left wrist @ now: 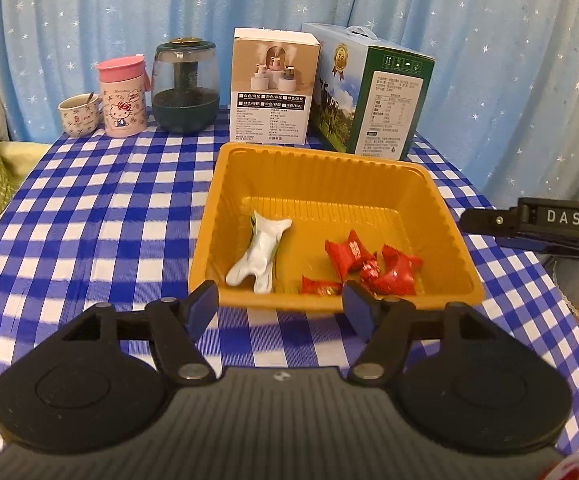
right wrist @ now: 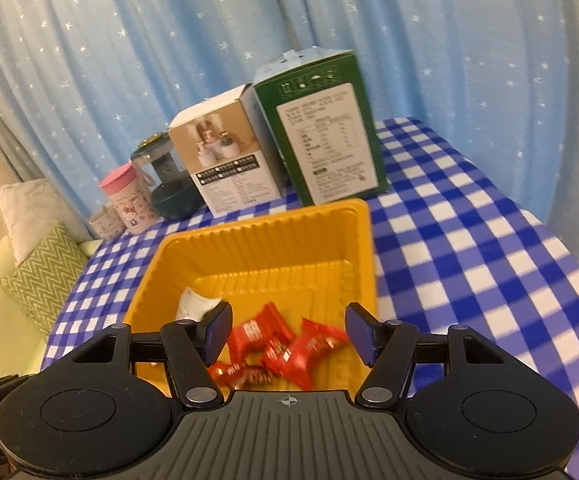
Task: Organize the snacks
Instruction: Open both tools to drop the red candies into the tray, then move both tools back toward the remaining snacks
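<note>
A yellow plastic tray (left wrist: 329, 168) sits on the blue checked tablecloth. In it lie a white snack packet (left wrist: 259, 254) and several red wrapped candies (left wrist: 373, 266). My left gripper (left wrist: 279, 306) is open and empty, just in front of the tray's near rim. My right gripper (right wrist: 287, 332) is open and empty, hovering over the tray (right wrist: 257, 240) above the red candies (right wrist: 285, 348); the white packet (right wrist: 193, 306) shows partly behind its left finger. The right gripper's body also shows at the right edge of the left wrist view (left wrist: 537, 222).
At the table's back stand a small patterned cup (left wrist: 78, 114), a pink Hello Kitty mug (left wrist: 123, 96), a dark green glass jar (left wrist: 185, 88), a white product box (left wrist: 273, 88) and a green carton (left wrist: 373, 92). A blue star curtain hangs behind. A sofa with cushions (right wrist: 41, 276) is left.
</note>
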`<state>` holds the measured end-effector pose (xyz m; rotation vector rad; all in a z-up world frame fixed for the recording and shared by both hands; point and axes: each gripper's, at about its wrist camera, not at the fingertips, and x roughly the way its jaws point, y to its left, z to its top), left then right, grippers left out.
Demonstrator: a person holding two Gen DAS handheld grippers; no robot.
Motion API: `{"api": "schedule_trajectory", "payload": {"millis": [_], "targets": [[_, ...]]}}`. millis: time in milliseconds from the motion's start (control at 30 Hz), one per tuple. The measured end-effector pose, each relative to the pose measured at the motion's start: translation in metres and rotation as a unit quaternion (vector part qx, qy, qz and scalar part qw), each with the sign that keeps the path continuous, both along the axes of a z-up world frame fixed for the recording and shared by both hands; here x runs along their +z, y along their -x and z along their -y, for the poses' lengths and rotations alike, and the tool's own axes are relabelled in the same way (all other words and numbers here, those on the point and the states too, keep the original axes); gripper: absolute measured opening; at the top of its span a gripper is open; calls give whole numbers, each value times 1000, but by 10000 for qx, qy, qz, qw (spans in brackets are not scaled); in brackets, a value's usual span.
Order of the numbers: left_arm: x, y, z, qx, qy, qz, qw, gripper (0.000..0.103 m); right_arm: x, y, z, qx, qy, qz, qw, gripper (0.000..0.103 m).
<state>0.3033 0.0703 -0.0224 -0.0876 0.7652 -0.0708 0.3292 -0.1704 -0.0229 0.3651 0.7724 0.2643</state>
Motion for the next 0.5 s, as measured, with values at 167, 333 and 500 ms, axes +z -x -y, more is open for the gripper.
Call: {"api": "schedule_trajectory", "payload": {"millis": [167,333,500], "targets": [[11,32,7,18,-102,136,9999,76,10,32,7,-57,119,14,9999,63],[23,64,13,51,-110,202,9997,81,24,67,13,-128,197,80,9997,63],[31,94,18,127,-112,212,9996,85,34,105,18,-239,204,81,9995,63]]}}
